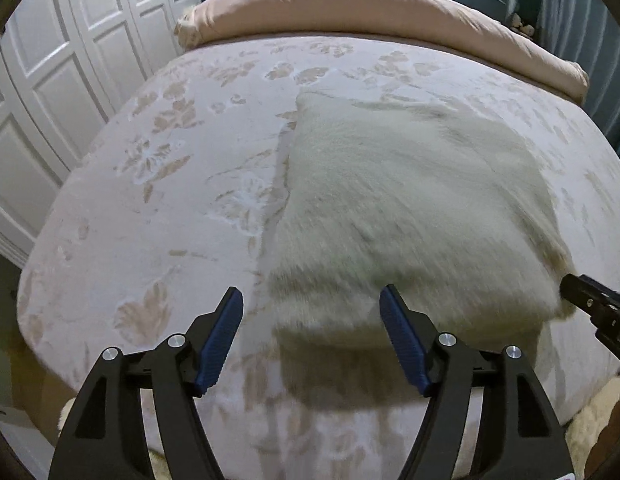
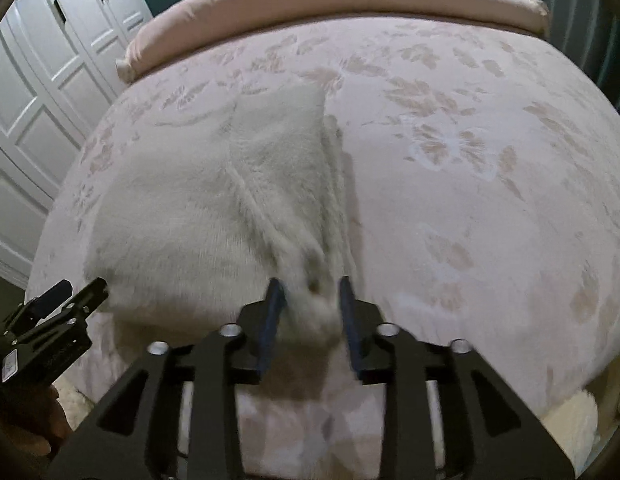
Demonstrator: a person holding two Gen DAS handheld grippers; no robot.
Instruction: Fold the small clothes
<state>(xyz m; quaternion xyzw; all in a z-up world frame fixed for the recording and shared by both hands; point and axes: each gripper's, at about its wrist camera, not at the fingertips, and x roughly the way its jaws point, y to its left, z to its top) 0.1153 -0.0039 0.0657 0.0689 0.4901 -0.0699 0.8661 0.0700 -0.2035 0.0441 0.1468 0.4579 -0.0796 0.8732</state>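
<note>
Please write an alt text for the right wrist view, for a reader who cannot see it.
A black right gripper with blue pads stands around a corner of a fluffy white folded garment, which lies on a pale pink bedspread with a leaf pattern. The black left gripper hangs open at the garment's left edge. A rolled pink duvet lies behind.

Left gripper (image 1: 312, 312): black two-finger frame with ribbed blue pads (image 1: 219, 338), jaws spread wide with nothing clamped between them, pointing steeply downward; from the right wrist view it shows at the lower left (image 2: 79, 286), gripped from below by a hand (image 2: 37, 428). Right gripper (image 2: 312, 312): same build, pointing steeply downward, jaws partly apart, the fluffy white garment (image 2: 213, 208) bunched between its blue pads (image 2: 352, 322), though blur hides whether they press on it. Its black tip (image 1: 590, 304) enters the left wrist view at the right edge.
</note>
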